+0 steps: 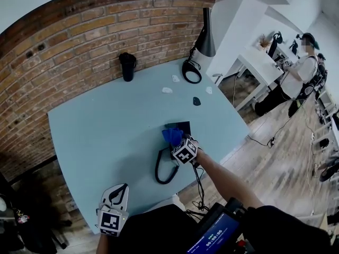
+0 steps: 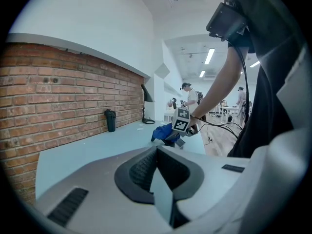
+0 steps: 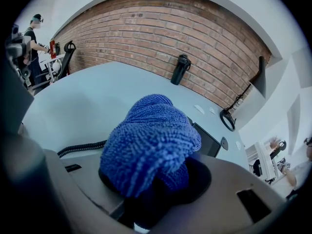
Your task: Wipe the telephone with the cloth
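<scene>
Two grippers. Right gripper [image 1: 176,142] clamped on blue cloth [image 3: 151,140], mid-frame, at black telephone [image 1: 181,126]. Left gripper [image 1: 119,188] lower left, jaws together, empty, at table [image 1: 100,131] edge.

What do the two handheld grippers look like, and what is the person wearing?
Both the left gripper and the right gripper have pale grey plastic shells, black inside the jaws. Each carries a cube of black-and-white square markers. A thin black cable hangs below the right one. The person wears a dark top.
</scene>
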{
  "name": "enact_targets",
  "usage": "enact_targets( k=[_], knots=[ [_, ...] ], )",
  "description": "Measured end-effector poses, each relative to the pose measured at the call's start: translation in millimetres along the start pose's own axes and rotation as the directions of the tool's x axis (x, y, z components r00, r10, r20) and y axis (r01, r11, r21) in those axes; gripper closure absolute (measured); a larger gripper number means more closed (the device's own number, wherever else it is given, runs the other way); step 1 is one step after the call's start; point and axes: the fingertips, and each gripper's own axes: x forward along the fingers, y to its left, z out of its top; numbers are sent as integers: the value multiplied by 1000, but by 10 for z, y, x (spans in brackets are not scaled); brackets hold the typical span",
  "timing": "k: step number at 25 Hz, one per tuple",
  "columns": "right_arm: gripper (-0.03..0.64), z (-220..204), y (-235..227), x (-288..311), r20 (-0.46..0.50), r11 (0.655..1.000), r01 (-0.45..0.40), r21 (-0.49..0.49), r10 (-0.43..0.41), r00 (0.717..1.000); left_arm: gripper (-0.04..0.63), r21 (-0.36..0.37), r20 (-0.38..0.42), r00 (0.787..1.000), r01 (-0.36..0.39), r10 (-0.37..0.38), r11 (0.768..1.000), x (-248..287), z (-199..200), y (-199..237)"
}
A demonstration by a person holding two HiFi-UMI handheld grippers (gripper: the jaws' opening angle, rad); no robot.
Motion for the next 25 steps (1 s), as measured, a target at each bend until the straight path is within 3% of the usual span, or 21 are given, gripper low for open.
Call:
enact_targets(
  k=[25],
  knots=[
    [433, -321, 488, -79, -12, 998, -8, -55, 7, 1000, 572, -7, -3, 1000, -4, 4, 1000, -98, -84, -51]
  ],
)
